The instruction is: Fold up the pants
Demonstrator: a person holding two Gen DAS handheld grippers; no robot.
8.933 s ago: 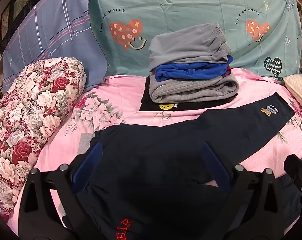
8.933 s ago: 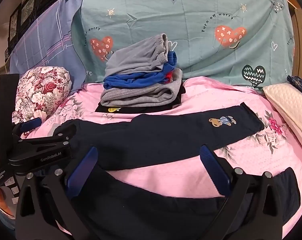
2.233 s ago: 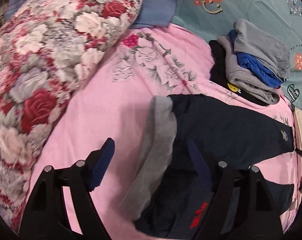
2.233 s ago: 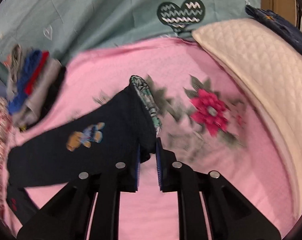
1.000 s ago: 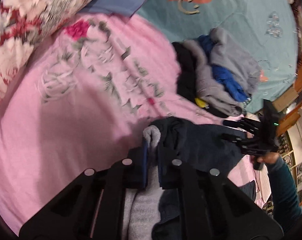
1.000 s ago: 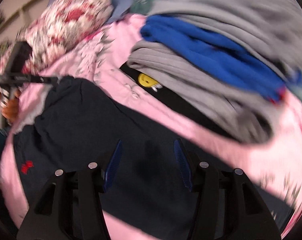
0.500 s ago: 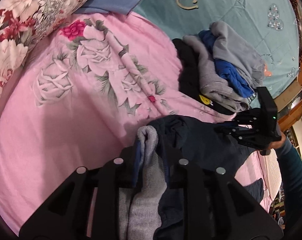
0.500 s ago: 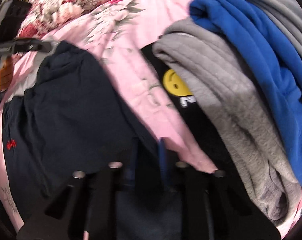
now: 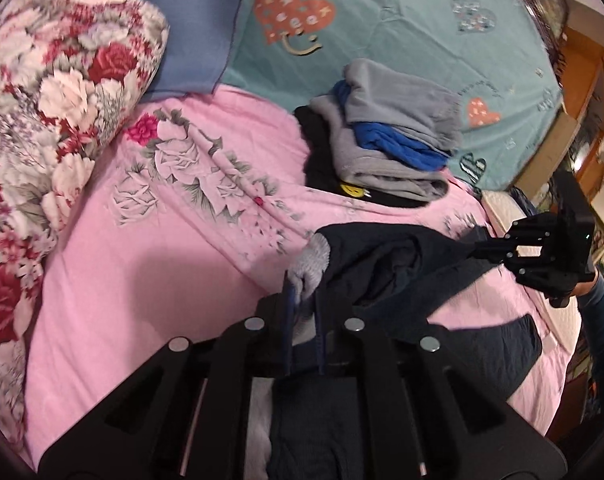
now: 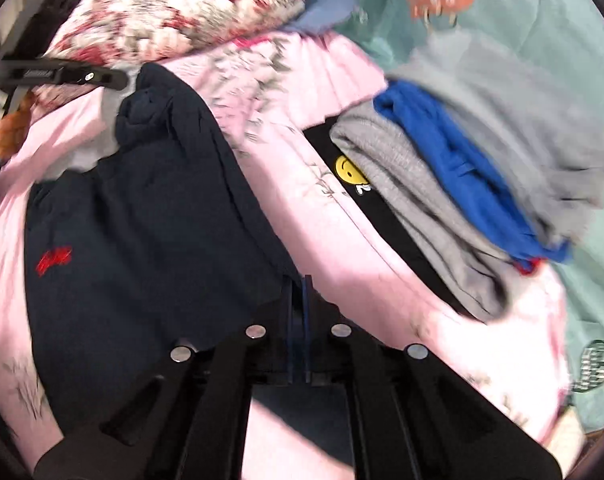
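Dark navy pants (image 9: 401, 264) with a grey waistband (image 9: 311, 260) lie on the pink floral bedspread (image 9: 162, 240). My left gripper (image 9: 302, 292) is shut on the grey waistband and holds it lifted. My right gripper (image 10: 298, 292) is shut on the navy fabric (image 10: 150, 220) further along the upper leg; it also shows in the left wrist view (image 9: 481, 246), holding the cloth taut. Red lettering (image 10: 54, 260) shows on the pants. The lower leg (image 9: 501, 356) lies flat on the bed.
A stack of folded grey, blue and black clothes (image 9: 389, 152) sits at the back of the bed, close to my right gripper (image 10: 461, 168). A floral bolster pillow (image 9: 50, 112) lies at the left. A teal heart-print sheet (image 9: 401, 28) covers the headboard.
Both grippers closed on the pants about a second ago: left on the waistband, right on the leg. Since then the cloth between them has been lifted and pulled tauter.
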